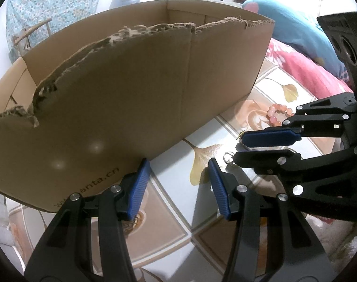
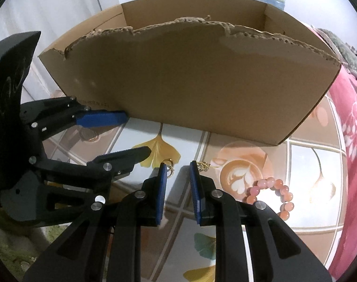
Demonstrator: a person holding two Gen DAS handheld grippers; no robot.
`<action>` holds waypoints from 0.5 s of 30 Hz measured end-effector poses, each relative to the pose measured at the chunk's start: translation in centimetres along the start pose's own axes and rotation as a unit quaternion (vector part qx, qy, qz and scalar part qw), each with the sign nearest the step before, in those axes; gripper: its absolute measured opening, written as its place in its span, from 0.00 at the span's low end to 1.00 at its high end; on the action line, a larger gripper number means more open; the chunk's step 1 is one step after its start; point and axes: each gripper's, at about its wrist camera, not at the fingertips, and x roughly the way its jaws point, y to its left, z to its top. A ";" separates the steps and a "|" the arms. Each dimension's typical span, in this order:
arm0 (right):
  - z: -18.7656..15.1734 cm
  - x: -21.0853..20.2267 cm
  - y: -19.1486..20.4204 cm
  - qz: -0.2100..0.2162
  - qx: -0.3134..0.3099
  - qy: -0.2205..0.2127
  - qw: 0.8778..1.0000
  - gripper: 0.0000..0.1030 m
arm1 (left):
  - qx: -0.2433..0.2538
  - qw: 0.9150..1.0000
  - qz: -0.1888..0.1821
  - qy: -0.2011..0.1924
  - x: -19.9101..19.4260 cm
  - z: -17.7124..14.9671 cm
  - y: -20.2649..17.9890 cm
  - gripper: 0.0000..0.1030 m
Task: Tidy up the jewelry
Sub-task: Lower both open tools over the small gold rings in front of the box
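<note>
Closing right gripper (image 2: 178,168) on small gold ring earrings (image 2: 170,164) lying on leaf-print tablecloth (image 2: 314,213) | jaws narrowly apart, nothing pinched; left gripper (image 1: 179,165) half spread, empty | pink bead bracelet (image 2: 270,196) just beside (untouched) | centring before squeezing, then lifting over torn cardboard box (image 2: 190,75).

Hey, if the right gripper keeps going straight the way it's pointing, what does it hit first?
Probably the tablecloth just ahead of the right gripper, between the gold ring and gold chain; the cardboard box stands farther on. Depth is unclear.

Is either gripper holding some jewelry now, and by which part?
No. The left gripper and right gripper both stand open over the tablecloth; small gold pieces lie beside the right fingers.
</note>
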 end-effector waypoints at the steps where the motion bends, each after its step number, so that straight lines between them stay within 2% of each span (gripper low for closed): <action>1: -0.1 0.0 0.0 -0.002 -0.001 0.000 1.000 0.19 | -0.001 1.000 -0.001 0.000 0.0 0.0 0.0 0.48; 7: -0.6 -0.2 0.4 -0.002 -0.007 0.003 1.000 0.19 | -0.016 1.000 -0.023 -0.006 -0.3 0.3 0.5 0.48; 15: -0.4 0.0 1.1 -0.001 -0.037 0.010 0.999 0.19 | -0.013 0.999 -0.029 -0.007 -0.6 0.4 0.2 0.48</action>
